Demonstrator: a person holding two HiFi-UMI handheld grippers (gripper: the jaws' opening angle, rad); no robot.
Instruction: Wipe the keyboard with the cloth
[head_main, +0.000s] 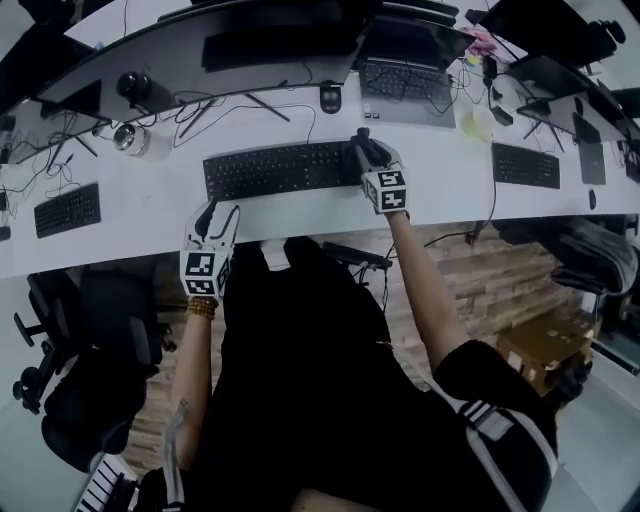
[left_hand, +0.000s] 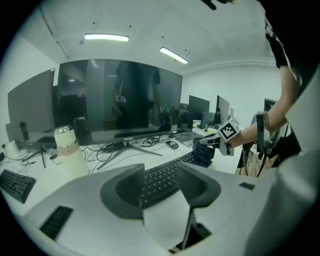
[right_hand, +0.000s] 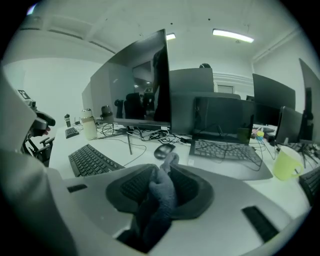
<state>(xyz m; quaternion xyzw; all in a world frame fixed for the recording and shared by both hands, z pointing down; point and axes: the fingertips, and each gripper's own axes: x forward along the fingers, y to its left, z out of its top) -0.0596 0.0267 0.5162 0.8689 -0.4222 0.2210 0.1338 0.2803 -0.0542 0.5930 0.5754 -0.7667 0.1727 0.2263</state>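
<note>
The black keyboard (head_main: 280, 168) lies across the white desk (head_main: 150, 215) in front of a wide monitor. A dark grey cloth (right_hand: 162, 192) is bunched between the jaws of my right gripper (right_hand: 164, 186), which is shut on it. In the head view my right gripper (head_main: 362, 146) sits at the keyboard's right end, with the cloth (head_main: 372, 152) on the last keys. My left gripper (head_main: 218, 212) hovers at the keyboard's near left corner. Its jaws stand open with nothing in them, and the keyboard (left_hand: 165, 177) shows through the gap. The left gripper view also catches the right gripper (left_hand: 210, 146) from the side.
Behind the keyboard stand the monitor (head_main: 270, 40), a mouse (head_main: 330, 97) and a laptop (head_main: 405, 80). A white bottle (left_hand: 67, 150) and loose cables sit at the back left. Other keyboards (head_main: 67, 210) (head_main: 525, 165) lie at either side. A yellow cup (right_hand: 286, 165) stands right. An office chair (head_main: 90, 350) is near my left.
</note>
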